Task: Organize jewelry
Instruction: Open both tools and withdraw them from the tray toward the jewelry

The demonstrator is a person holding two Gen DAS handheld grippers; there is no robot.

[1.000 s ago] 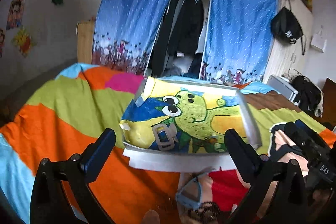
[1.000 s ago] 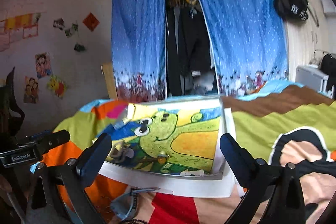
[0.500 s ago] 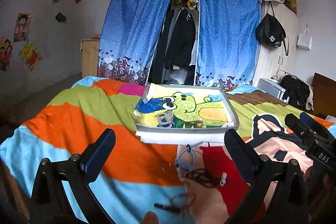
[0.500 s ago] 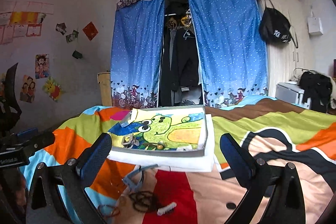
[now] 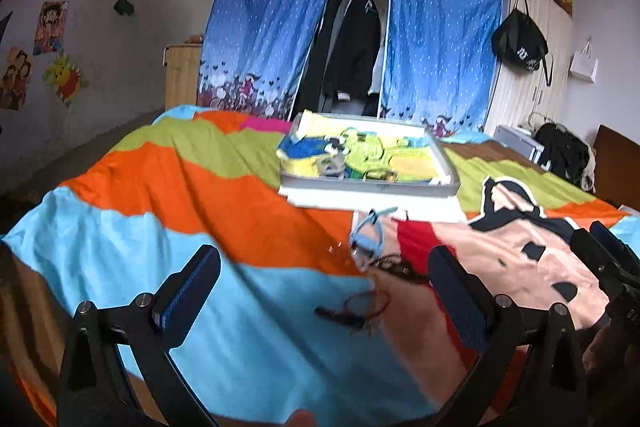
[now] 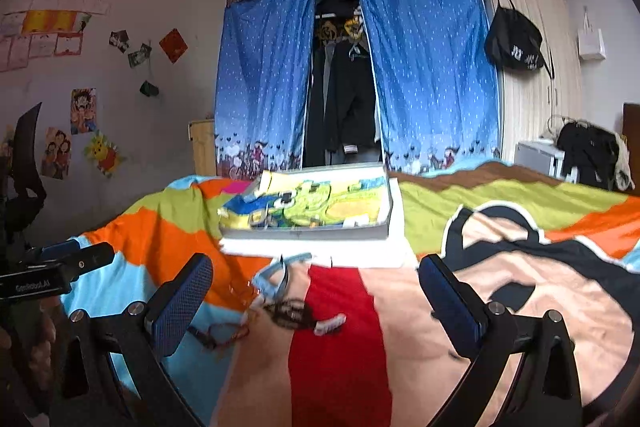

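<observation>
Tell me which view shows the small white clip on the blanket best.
The right wrist view: the white clip lies in the open on the red patch. In the left wrist view I cannot find it; it may be behind the tool's finger.

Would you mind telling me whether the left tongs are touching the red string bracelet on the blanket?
Apart. In the left wrist view the left tongs stand wide open, and the red string bracelet lies on the blanket between them, clear of both fingers.
</observation>
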